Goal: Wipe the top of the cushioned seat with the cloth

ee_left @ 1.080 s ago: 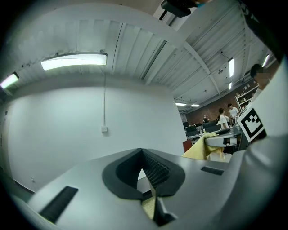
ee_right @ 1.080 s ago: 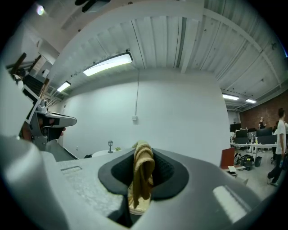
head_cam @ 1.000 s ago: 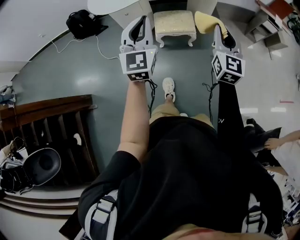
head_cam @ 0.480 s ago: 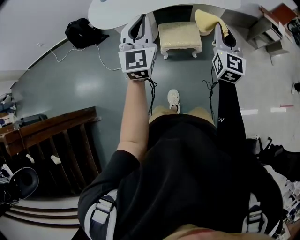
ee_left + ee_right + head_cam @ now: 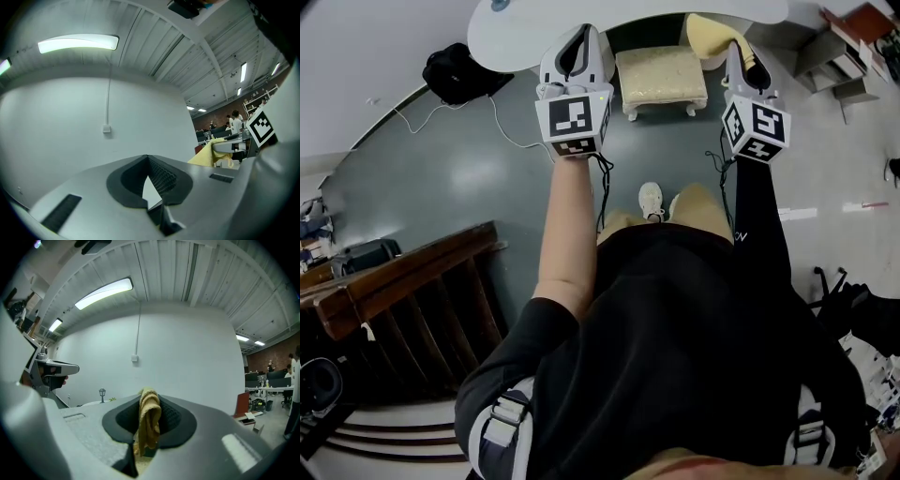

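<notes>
The cushioned seat (image 5: 661, 73), a cream stool with white legs, stands on the grey floor ahead, between my two raised grippers in the head view. My right gripper (image 5: 734, 49) is shut on the yellow cloth (image 5: 709, 32), which hangs beside the stool's right end. In the right gripper view the cloth (image 5: 149, 423) is folded between the jaws of that gripper (image 5: 149, 399). My left gripper (image 5: 579, 49) is held up left of the stool. The left gripper view shows the left gripper (image 5: 148, 161) with its jaws together and nothing in them, facing a white wall.
A white round table (image 5: 516, 28) stands just beyond the stool at the left. A black bag (image 5: 455, 70) with a white cable lies on the floor at the left. A wooden railing (image 5: 412, 286) with steps is at the lower left. Grey shelving (image 5: 839, 56) is at the right.
The stool and the white table have come nearer in the head view as the person walks forward. Both grippers stay raised, the cloth still in the right one.
</notes>
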### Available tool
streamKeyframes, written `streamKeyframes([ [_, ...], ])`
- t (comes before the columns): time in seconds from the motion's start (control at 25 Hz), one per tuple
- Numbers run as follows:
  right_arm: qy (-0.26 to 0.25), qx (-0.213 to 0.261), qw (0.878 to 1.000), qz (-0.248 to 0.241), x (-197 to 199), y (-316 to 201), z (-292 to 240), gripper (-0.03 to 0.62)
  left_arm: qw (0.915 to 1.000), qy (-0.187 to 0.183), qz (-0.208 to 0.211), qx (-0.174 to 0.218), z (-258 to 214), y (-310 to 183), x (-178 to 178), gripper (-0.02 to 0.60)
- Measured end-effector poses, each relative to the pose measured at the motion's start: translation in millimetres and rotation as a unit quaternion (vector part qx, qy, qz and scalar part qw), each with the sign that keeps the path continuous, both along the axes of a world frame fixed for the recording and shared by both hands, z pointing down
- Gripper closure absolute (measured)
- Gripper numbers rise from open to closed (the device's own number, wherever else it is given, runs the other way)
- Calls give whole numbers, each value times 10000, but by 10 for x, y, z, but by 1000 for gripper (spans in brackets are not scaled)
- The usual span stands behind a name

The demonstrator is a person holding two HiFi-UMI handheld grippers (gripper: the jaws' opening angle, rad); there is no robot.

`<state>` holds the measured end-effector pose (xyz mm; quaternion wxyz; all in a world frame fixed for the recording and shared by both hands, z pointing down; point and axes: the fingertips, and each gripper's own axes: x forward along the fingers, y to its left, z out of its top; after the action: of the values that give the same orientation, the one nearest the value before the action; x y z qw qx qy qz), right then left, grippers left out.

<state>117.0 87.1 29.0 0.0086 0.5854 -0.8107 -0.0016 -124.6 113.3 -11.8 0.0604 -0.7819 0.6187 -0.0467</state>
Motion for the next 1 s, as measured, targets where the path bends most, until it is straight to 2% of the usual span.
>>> streamKeyframes([
  [0.2, 23, -99, 9999, -4, -21, -199, 81, 537, 9999, 23, -9, -126, 129, -218, -36, 575],
  [0.56, 29, -496, 9985, -214, -31, -862, 508, 537, 9990, -39, -158, -418, 494, -839, -44, 575],
  [0.84, -25, -1072, 9922, -636, -107, -1450, 1075, 537, 9966, -79, -312, -755, 942, -1335, 67, 575],
  [1.0, -108, -1533, 9824, -1060, -253, -1667, 1495, 537, 9944, -118, -468, -935, 1233, -1556, 84, 575],
])
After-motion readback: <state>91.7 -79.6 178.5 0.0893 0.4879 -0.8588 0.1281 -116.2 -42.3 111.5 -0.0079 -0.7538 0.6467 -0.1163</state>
